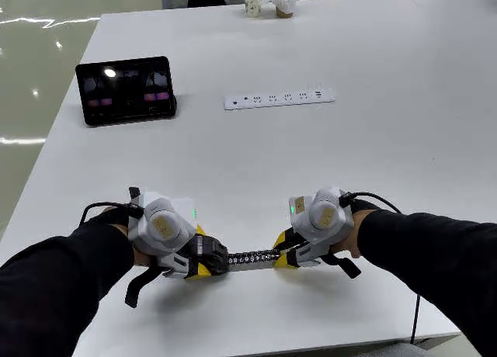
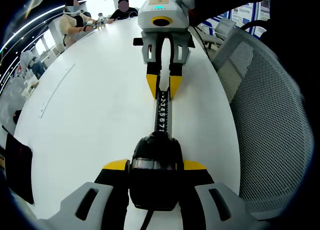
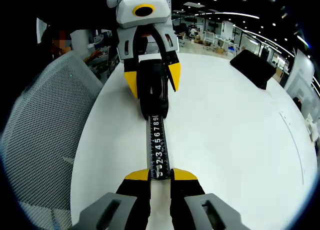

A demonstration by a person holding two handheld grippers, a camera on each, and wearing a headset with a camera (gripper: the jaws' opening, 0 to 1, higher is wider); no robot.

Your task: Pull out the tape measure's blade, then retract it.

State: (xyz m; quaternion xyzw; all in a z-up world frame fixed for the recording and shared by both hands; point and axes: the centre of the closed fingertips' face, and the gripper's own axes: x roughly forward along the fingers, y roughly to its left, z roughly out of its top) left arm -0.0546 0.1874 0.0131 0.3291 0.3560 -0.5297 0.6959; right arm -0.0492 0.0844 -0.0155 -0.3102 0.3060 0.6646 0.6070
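Observation:
The black tape measure case point(image 1: 208, 255) sits low over the white table near its front edge, held between the yellow-tipped jaws of my left gripper point(image 1: 201, 258). In the left gripper view the case point(image 2: 156, 165) fills the gap between the jaws of the left gripper point(image 2: 156, 166). A short length of black blade with white numbers point(image 1: 252, 258) runs from the case to my right gripper point(image 1: 285, 257), which pinches the blade's end. The right gripper view shows the blade point(image 3: 157, 145) between that gripper's point(image 3: 160, 175) tips, leading to the case point(image 3: 152, 87).
A black tablet point(image 1: 126, 89) stands at the back left and a white power strip point(image 1: 279, 98) lies mid-table. Paper cups point(image 1: 253, 1) sit at the far edge. A grey mesh chair point(image 2: 270, 115) is beside the table. People sit at the far end point(image 2: 80, 20).

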